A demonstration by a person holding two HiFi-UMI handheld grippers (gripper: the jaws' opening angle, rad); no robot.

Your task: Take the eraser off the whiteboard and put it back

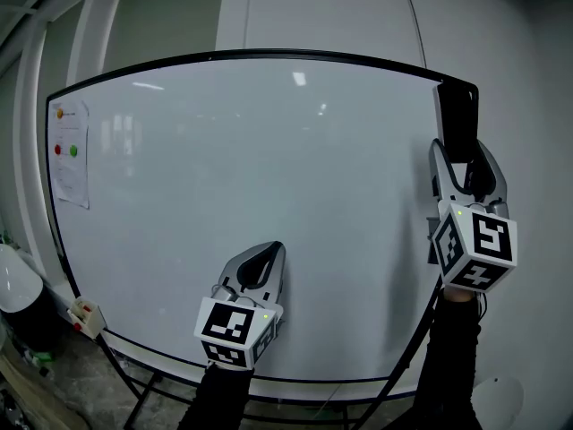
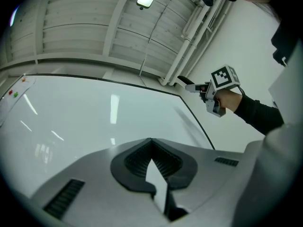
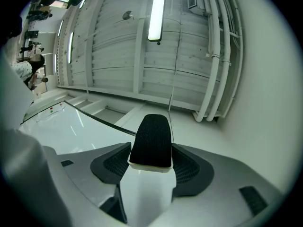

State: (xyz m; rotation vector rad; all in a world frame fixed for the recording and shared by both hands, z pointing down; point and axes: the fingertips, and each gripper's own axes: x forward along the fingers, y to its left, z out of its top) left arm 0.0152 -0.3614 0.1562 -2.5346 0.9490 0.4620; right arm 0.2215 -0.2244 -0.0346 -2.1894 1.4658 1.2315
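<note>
At the whiteboard's (image 1: pixel 233 177) nine o'clock edge I see a paper sheet (image 1: pixel 70 153) with coloured dots. My left gripper (image 1: pixel 271 252) is low in front of the board at about six o'clock, its fingers pressed together with nothing between them. Over at two o'clock, by the board's top right corner, my right gripper (image 1: pixel 459 155) has its fingers clamped on the black-faced eraser (image 1: pixel 456 115), which sticks up out of them.
</note>
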